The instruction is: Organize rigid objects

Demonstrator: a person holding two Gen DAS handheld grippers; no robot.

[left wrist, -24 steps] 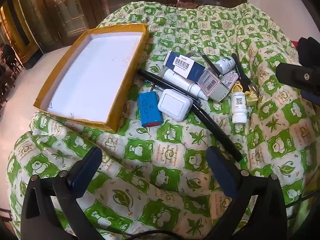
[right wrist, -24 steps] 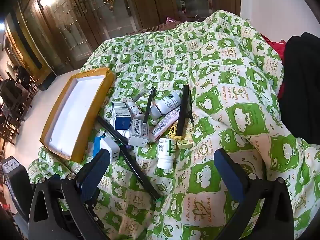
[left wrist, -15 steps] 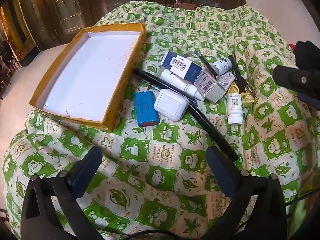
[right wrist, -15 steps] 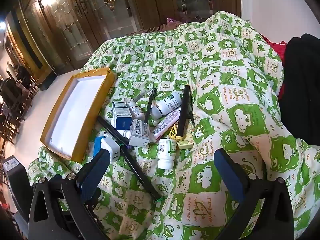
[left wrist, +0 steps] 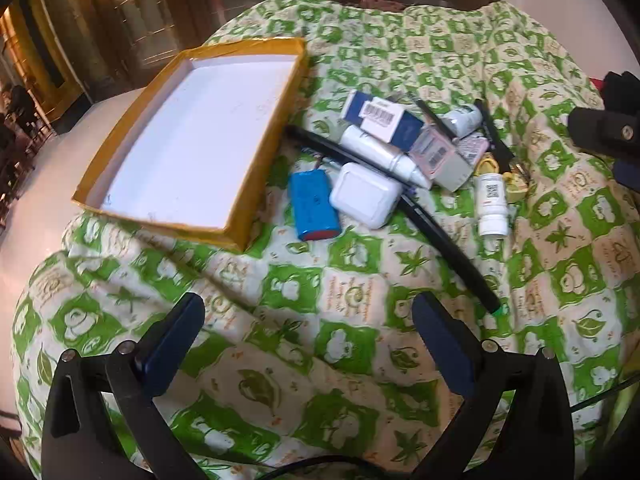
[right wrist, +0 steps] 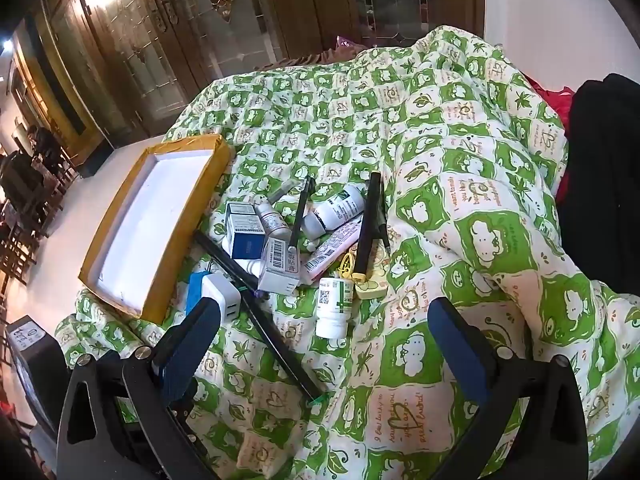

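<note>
A pile of small rigid objects lies on a green-and-cream quilt: a blue battery pack (left wrist: 314,210), a white charger (left wrist: 365,195), a long black rod (left wrist: 404,208), a blue-and-white box (left wrist: 380,119) and a white pill bottle (left wrist: 493,209). The bottle also shows in the right wrist view (right wrist: 333,307), as does the rod (right wrist: 272,332). An empty yellow-rimmed box with a white floor (left wrist: 248,188) sits left of the pile, also seen in the right wrist view (right wrist: 160,300). My left gripper (left wrist: 308,334) is open and empty, short of the pile. My right gripper (right wrist: 324,336) is open and empty near the bottle.
The quilt (left wrist: 360,360) covers a rounded surface that drops off at the left and front. Wooden glass-panel doors (right wrist: 200,40) stand behind. A dark garment (right wrist: 600,180) lies at the right. The right gripper's body (left wrist: 604,136) shows at the left view's right edge.
The left gripper has drifted slightly, so the box and pile sit a little lower and closer in its view. The right view barely changed. Both grippers stay open.
</note>
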